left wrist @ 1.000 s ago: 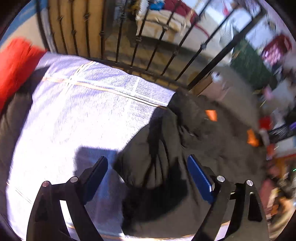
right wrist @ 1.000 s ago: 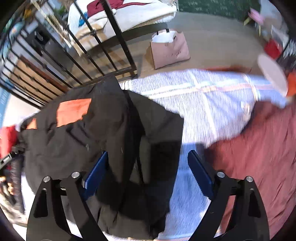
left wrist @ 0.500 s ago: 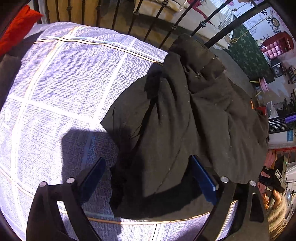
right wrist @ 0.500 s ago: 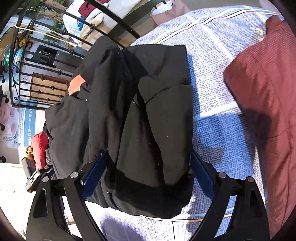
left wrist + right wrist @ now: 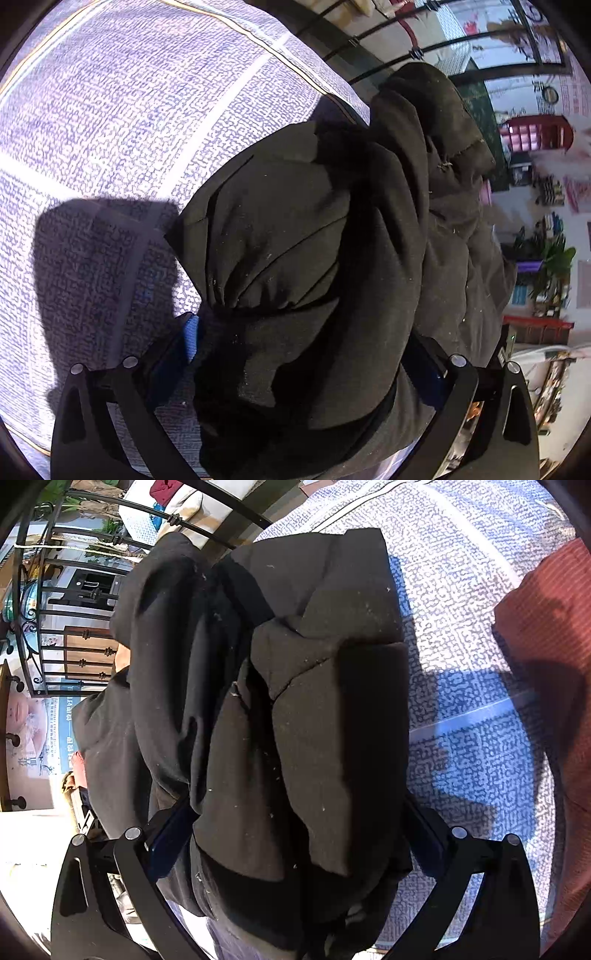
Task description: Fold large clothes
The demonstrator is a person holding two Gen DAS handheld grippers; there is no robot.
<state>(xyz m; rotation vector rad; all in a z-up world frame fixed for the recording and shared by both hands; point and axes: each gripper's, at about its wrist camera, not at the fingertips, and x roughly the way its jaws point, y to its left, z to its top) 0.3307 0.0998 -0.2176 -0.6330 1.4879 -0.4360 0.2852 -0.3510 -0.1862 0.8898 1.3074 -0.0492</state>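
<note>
— Blue-and-white patterned bedspread [image 5: 110, 122] is taking up most of both views, striped with pale bands. What is lying on it?

— One black garment [image 5: 314, 258], bundled in thick folds. It is sitting near the spread's far edge, where black iron railings [image 5: 388, 62] are running past, and part of it is hanging over the side edge.

— Is anything else on the spread?

— A red cushion [image 5: 546, 664] is lying along the right-hand edge in the right wrist view, well apart from the garment.

— And the grippers?

— Both are pointing steeply down at the bundle. The left gripper [image 5: 306, 354] is straddling the near end of it, fingers spread wide; they have just been opening. The garment is lying between them. Its left blue pad [image 5: 190, 338] is just beside the cloth, but I cannot tell whether it is touching.

— The right one?

— The right gripper [image 5: 295, 830] is doing the same over the folded block of cloth, with its jaws wide apart and just been opening too. The cloth is filling the gap between the fingers, yet nothing is showing the pads pressing in.

— Shadows?

— Each gripper is casting a dark one on the spread beside the garment.
</note>
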